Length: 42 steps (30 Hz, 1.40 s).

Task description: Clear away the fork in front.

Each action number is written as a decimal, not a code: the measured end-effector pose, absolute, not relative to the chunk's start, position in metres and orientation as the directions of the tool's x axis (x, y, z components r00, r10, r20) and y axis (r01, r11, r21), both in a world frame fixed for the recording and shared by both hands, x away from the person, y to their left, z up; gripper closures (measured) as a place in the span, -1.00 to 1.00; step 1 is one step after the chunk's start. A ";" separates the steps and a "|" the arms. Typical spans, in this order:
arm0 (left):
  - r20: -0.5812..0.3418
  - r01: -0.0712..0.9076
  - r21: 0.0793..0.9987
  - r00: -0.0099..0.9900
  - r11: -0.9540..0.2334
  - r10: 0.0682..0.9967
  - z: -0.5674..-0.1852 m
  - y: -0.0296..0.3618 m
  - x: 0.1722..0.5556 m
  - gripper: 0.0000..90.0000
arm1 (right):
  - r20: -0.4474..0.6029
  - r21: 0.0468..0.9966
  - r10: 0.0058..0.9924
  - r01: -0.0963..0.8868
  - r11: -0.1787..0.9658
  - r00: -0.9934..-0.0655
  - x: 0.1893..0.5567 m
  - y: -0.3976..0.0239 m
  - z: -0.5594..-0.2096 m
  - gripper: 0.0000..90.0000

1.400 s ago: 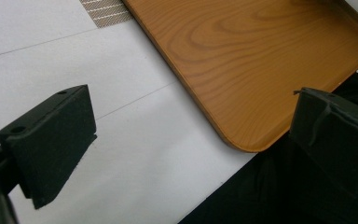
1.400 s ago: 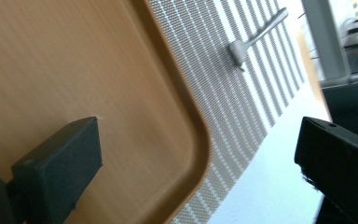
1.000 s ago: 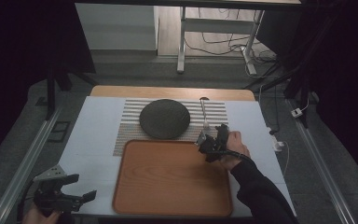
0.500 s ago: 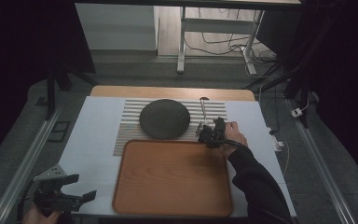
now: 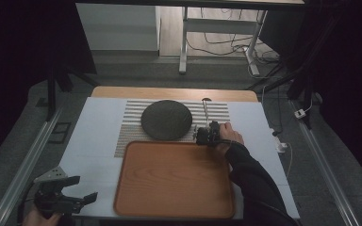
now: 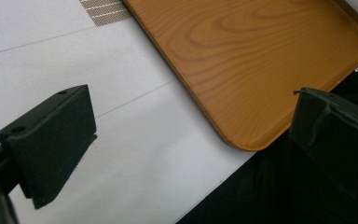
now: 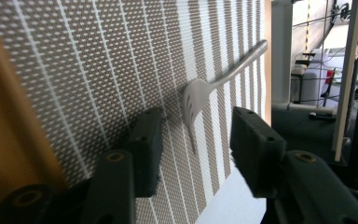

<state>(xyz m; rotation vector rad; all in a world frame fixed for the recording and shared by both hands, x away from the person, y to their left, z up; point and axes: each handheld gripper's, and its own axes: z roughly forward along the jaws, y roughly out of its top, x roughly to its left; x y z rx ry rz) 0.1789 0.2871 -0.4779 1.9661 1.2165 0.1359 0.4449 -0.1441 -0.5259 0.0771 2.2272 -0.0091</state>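
Right gripper (image 5: 206, 136) moved forward from the wooden tray (image 5: 169, 207) edge onto the striped mat (image 5: 132, 127), jaws parted astride the fork (image 7: 200, 95) tines. Fork flat on mat beside dark plate (image 5: 166, 119). Grasp likely imminent. Left gripper (image 5: 61, 195) released, idle.

A silver fork (image 7: 214, 88) lies flat on the striped woven placemat (image 5: 217, 109), tines toward the wooden tray (image 5: 169, 179). A dark round plate (image 5: 166, 119) rests on the placemat beside it.

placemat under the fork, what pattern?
Woven mesh placemat, grey-brown with pale stripes; clearest in the right gripper view.
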 end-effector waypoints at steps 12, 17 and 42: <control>-0.301 0.706 0.674 0.531 -0.217 0.792 -0.478 0.287 0.179 -0.99 | -0.805 -0.038 -0.016 0.025 0.999 -0.593 0.451 -0.139 -0.541 0.93; -0.301 0.705 0.675 0.532 -0.217 0.792 -0.478 0.287 0.178 -0.99 | -0.804 -0.044 -0.036 -0.001 0.999 -0.594 0.448 -0.139 -0.539 0.98; -0.292 0.683 0.696 0.550 -0.220 0.782 -0.476 0.287 0.176 -1.00 | -0.741 0.093 0.079 0.014 0.996 -0.667 0.406 -0.144 -0.493 0.99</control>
